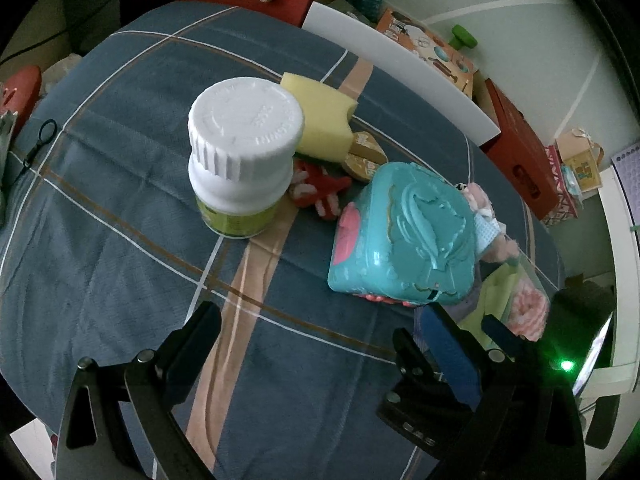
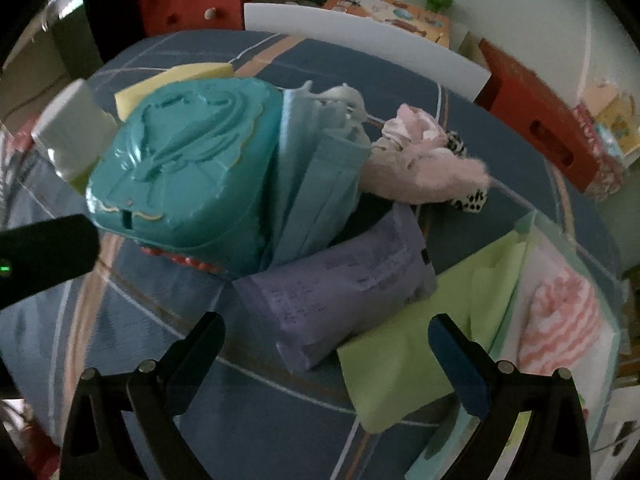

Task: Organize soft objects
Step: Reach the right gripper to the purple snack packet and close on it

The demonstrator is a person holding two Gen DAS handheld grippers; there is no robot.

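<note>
While both sets of jaws stand spread and empty, the right gripper [image 2: 326, 354] hangs directly over the soft goods and is judged the nearer hand; the left gripper [image 1: 320, 344] hovers over bare plaid tablecloth [image 1: 120, 220].

Item, nearest the right jaws: purple soft pack [image 2: 340, 288], lying just ahead between the fingers, its long axis running from near-left to far-right, one end overlapping the green cloth [image 2: 420, 344].

Item: green cloth, draped over the rim of a clear bin [image 2: 532, 224] at the table's right edge; a pink-and-white striped cloth [image 2: 560, 320] lies inside.

Item: blue folded fabric [image 2: 316, 168], leaning against the teal plastic case [image 2: 188, 168].

Item: pink fluffy bundle [image 2: 424, 168], farther toward the back right.

Item, hard goods, left wrist view: white-capped bottle [image 1: 244, 152], upright mid-table.

Item: yellow sponge [image 1: 324, 120] behind it; red knitted piece [image 1: 324, 192] beside the bottle's base.

Judgement: the purple pack is the likely next pick, jaws closing across its short side.
</note>
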